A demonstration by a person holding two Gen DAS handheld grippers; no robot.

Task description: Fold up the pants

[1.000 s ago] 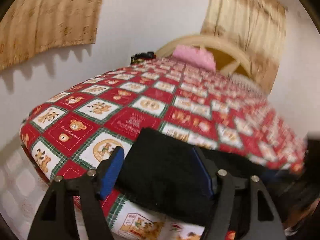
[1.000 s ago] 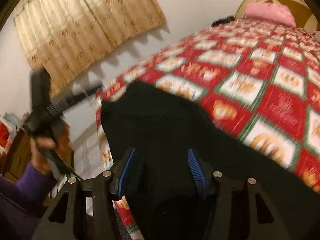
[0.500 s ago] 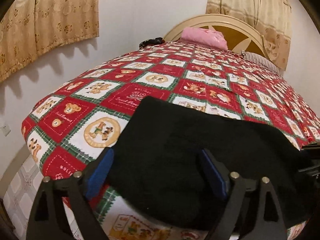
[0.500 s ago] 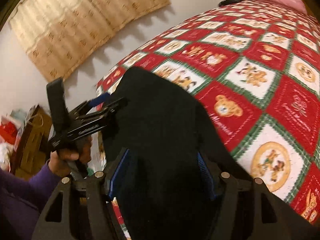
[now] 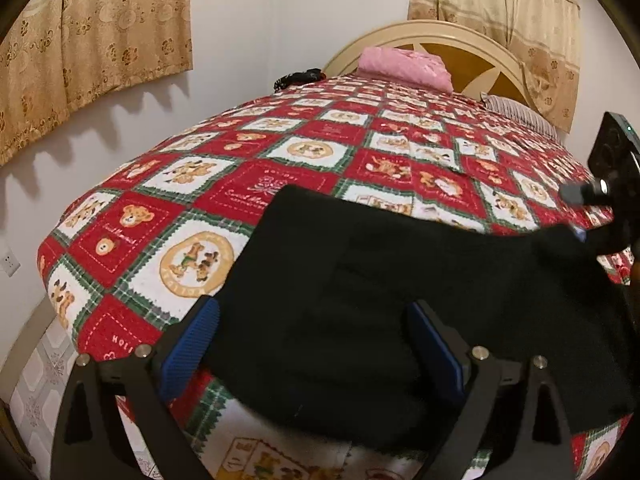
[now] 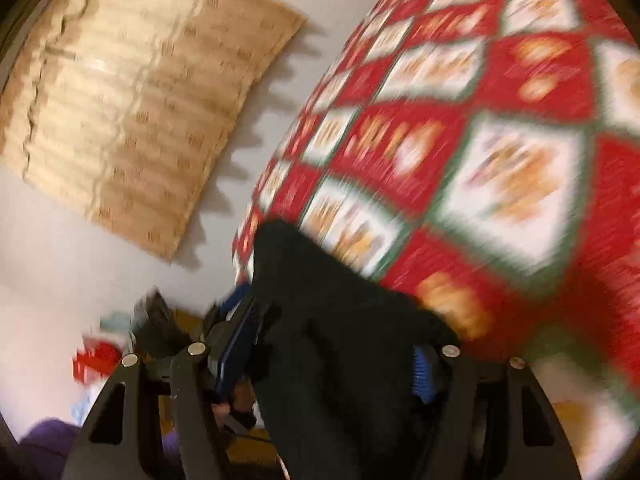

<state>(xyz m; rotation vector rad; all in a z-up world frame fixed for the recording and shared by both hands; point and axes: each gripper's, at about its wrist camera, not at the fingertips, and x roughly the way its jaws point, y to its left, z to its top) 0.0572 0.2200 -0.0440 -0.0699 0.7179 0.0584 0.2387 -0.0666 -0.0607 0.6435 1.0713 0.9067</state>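
While the black fabric pants (image 5: 400, 280) are spread over the near corner of the red, white and green teddy-bear quilt (image 5: 248, 184), the left gripper (image 5: 312, 344) is seen with its blue-padded jaws spread wide, having just been opening. The cloth lies between the pads, and neither pad is seen pressing on it. In the blurred right wrist view, the right gripper (image 6: 332, 360) is found about half spread, its jaws having just been closing, with a bunched fold of the pants between the pads; whether it is pinched cannot be told.
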